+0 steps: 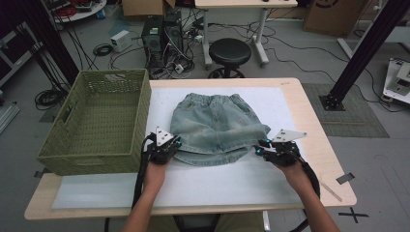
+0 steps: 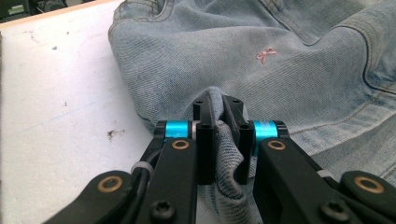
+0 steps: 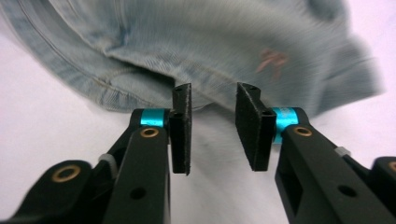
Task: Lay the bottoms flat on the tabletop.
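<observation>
Denim skirt (image 1: 218, 126), pale washed blue, lies flat on the white sheet (image 1: 203, 186) that covers the wooden table (image 1: 316, 145) in the high view, its gathered elastic waistband toward the far edge and its curved hem toward the person, so its long axis runs from near to far. A green woven basket (image 1: 96, 121) stands just left of the skirt, overhanging the table's left edge. The left gripper (image 1: 170, 143) sits at the skirt's near left corner, the right gripper (image 1: 263, 146) at its near right corner; both forearms reach in from the near edge, angled slightly inward toward the skirt.

Seen from the left gripper view, the left gripper (image 2: 218, 122) has its black fingers (image 2: 205, 140) pinched together on a ridge of the skirt's (image 2: 196, 56) ribbed denim, which bunches up between them. A small pink bow (image 2: 265, 55) is stitched into the cloth beyond the fingers.

Seen from the right gripper view, the right gripper (image 3: 215, 109) holds its fingers (image 3: 181, 126) apart with nothing between them, their tips just at the skirt's (image 3: 196, 42) stitched hem; the cloth is blurred, with the pink mark (image 3: 272, 59) beyond them.
</observation>
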Available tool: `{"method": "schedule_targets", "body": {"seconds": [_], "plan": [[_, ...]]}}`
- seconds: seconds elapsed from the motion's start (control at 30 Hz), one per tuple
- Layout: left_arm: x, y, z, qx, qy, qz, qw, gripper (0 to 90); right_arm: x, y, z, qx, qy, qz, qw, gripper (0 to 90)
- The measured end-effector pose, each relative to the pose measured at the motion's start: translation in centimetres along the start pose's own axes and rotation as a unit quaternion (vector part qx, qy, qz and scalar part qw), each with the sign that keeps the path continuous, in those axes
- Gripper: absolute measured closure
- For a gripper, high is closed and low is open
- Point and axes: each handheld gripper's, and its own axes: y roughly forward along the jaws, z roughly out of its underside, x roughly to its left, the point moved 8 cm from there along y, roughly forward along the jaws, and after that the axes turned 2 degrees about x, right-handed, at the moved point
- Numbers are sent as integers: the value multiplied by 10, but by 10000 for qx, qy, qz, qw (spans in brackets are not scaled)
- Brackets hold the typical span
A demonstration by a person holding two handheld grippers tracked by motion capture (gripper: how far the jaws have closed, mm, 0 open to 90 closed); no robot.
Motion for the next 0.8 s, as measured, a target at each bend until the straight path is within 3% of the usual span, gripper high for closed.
{"method": "schedule_targets", "body": {"seconds": [0.17, 0.33, 0.5, 0.6, 0.67, 0.8], "plan": [[1, 0, 0, -34, -10, 16, 10000, 836, 6, 26, -5, 269, 50, -35, 9996, 633], [-1, 0, 0, -45, -6, 60, 10000, 836, 2, 47, -11, 556, 54, 148, 9983, 619], [-2, 0, 1, -62, -6, 92, 9999, 836, 3, 51, -15, 651, -7, 155, 9978, 712], [-2, -1, 1, -67, -7, 104, 9999, 836, 7, 52, -16, 690, -107, 117, 9975, 829], [-2, -1, 1, -84, -20, 106, 9999, 836, 10, 50, -16, 738, -233, 173, 9968, 851], [-3, -3, 1, -102, 2, 144, 9998, 836, 9, 39, -10, 882, -226, 200, 9956, 857]]}}
